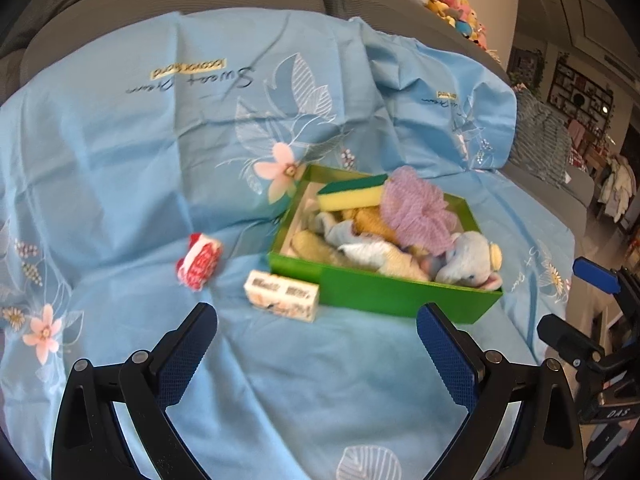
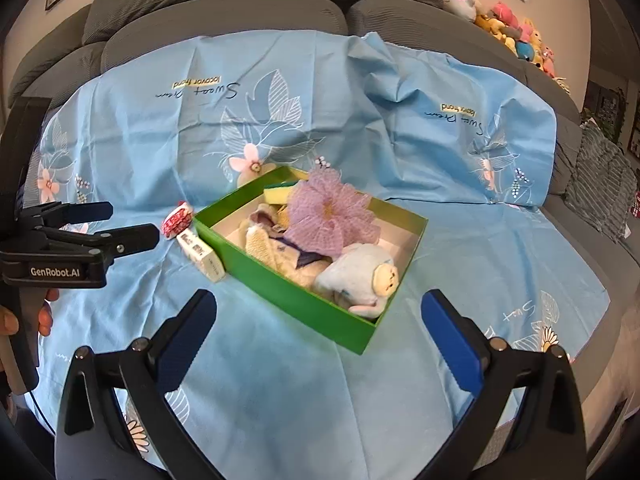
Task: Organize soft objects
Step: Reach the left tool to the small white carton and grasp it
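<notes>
- My left gripper (image 1: 316,336) is wide open and holds nothing. Its two blue pads hang over the blue sheet (image 1: 120,184).
- My right gripper (image 2: 318,320) is wide open too, and it is empty. It hangs over the same sheet, near the close corner of the green box (image 2: 304,300).
- From the right wrist view I can see my left gripper at the left side, and its fingers are apart there too.
- Just past my left gripper lies a small white pack (image 1: 282,296) with little pictures on it. It sits right beside the near left corner of the green box. I cannot tell if they touch.
- A bit more to the left lies a red and white soft thing (image 1: 199,265), alone on the sheet, apart from the box.
- The green box sits in the middle of the sheet and it is full of soft things.
- A light blue plush toy (image 2: 360,276) lies in the near right end of the box.
- A purple mesh puff (image 2: 330,216) sits on top of the pile, toward the far side.
- A yellow sponge with a green top (image 1: 352,194) leans at the far left corner of the box.
- Cream and pale blue cloths (image 1: 360,254) fill the space under and between them.
- The sheet has pink flowers and leaves on it, and it covers a grey sofa (image 2: 224,12).
- Far off to the right, a row of plush toys (image 2: 516,36) sits along the top of the sofa.
</notes>
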### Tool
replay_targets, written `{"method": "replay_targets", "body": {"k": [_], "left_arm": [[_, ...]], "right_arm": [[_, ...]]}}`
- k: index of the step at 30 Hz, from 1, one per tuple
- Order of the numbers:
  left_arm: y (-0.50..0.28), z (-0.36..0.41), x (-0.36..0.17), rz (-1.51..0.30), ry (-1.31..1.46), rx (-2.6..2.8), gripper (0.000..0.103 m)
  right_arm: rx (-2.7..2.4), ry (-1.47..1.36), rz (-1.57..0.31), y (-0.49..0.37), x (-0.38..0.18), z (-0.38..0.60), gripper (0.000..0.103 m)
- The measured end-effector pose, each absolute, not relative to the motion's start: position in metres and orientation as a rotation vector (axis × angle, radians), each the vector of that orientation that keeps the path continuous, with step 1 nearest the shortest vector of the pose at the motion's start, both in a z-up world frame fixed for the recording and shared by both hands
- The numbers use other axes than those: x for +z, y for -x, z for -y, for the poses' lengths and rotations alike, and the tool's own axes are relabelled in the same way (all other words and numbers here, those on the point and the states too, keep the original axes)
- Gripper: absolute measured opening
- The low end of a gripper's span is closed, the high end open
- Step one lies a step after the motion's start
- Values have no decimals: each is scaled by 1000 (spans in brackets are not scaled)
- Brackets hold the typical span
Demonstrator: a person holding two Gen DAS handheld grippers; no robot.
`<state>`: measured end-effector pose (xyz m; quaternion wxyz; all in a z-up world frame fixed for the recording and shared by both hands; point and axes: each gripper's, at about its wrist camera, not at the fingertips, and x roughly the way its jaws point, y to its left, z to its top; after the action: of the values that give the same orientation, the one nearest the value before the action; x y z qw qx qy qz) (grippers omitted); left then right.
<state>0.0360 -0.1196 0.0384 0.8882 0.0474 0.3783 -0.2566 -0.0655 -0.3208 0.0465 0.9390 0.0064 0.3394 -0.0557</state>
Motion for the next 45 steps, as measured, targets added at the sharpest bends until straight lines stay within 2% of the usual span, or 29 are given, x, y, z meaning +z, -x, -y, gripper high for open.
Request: {"method": "replay_targets", "body": {"k": [12,24,28,32,34,38,41,42,43,44,45], "left_arm": [[-40,67,-27,-924,-16,-487,100],[-98,65,-48,-925,60,-600,100],[-121,77,-54,-926,48,-651,100],[-137,87,-57,-895,31,-727,100],[-141,88,-58,-881,34,-763,100],[-152,90,-62,-881,98,-850,92],[-156,93,-64,-885,119,-886,90],[-157,94,-65,-890,125,-901,85],[-158,97,-67,-897,128,-915,71],[-157,99,-69,-908,110,-910,66],[-157,101,-70,-912,96,-907,66]], "right_arm": [[59,-53,-803,59,0,277,102],[165,-150,-848,5,-49,232,100],[147,-164,-852,-23,-58,226,91],[133,-172,-872,-49,-67,224,69],[118,-166,-876,-60,-71,222,67],[107,-162,-882,-75,-76,218,56],[93,-153,-883,-81,-78,217,53],[92,-154,-882,-82,-79,217,52],[90,-153,-883,-84,-80,217,47],[91,-153,-887,-85,-81,217,40],[91,-155,-894,-87,-82,217,40]]}}
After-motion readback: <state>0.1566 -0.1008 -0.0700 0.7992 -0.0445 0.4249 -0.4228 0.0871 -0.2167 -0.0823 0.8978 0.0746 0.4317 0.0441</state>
